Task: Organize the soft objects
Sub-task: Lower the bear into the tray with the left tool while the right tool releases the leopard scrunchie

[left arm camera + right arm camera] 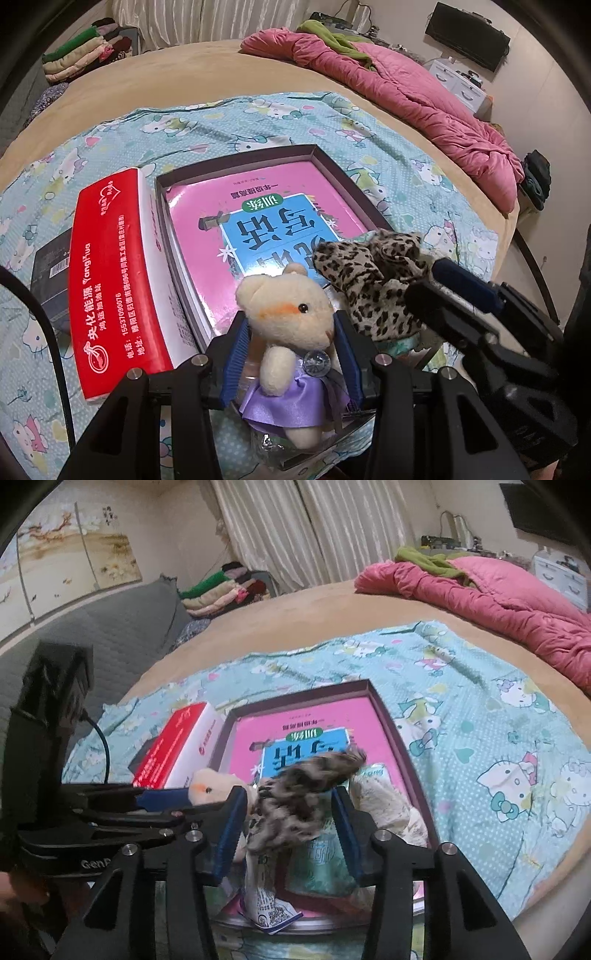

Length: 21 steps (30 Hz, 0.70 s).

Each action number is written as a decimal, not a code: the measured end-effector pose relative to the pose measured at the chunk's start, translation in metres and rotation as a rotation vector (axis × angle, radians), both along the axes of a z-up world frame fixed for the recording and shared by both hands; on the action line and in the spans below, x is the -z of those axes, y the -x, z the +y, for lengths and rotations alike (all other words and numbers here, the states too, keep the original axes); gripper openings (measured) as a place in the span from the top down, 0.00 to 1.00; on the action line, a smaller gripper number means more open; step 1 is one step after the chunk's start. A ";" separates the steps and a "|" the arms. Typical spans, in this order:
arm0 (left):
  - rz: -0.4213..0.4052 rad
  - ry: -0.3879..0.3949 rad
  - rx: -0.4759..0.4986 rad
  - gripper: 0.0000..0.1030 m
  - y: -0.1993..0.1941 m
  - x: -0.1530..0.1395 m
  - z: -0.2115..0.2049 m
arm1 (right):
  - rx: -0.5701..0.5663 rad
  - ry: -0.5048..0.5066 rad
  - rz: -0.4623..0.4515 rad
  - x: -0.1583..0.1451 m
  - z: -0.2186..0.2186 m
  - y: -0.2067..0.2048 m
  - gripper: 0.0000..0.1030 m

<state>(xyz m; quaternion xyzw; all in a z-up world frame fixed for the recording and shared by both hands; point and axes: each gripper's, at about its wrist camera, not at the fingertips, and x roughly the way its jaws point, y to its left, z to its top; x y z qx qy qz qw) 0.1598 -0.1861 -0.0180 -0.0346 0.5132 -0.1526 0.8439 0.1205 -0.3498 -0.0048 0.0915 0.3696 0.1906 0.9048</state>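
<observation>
A small cream teddy bear (288, 306) in a purple dress sits between the blue pads of my left gripper (291, 354), which is shut on it over the near end of a shallow dark box (236, 162). A pink book (258, 199) lies in the box. A leopard-print cloth (303, 775) hangs blurred between the pads of my right gripper (286, 823); the pads stand apart from it. In the left wrist view the leopard-print cloth (369, 273) rests on the box's right side beside the right gripper (428, 280). A cream fluffy item (384, 797) lies in the box beside it.
A red and white tissue box (122, 273) stands against the box's left wall, on a dark flat box (51, 273). All rest on a Hello Kitty sheet (258, 110) over a round bed. A pink quilt (406, 92) lies far right; folded clothes (85, 48) far left.
</observation>
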 end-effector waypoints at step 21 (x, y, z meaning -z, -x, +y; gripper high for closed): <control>-0.053 -0.019 0.005 0.36 0.014 -0.014 0.006 | 0.106 -0.001 -0.064 -0.026 -0.010 0.013 0.34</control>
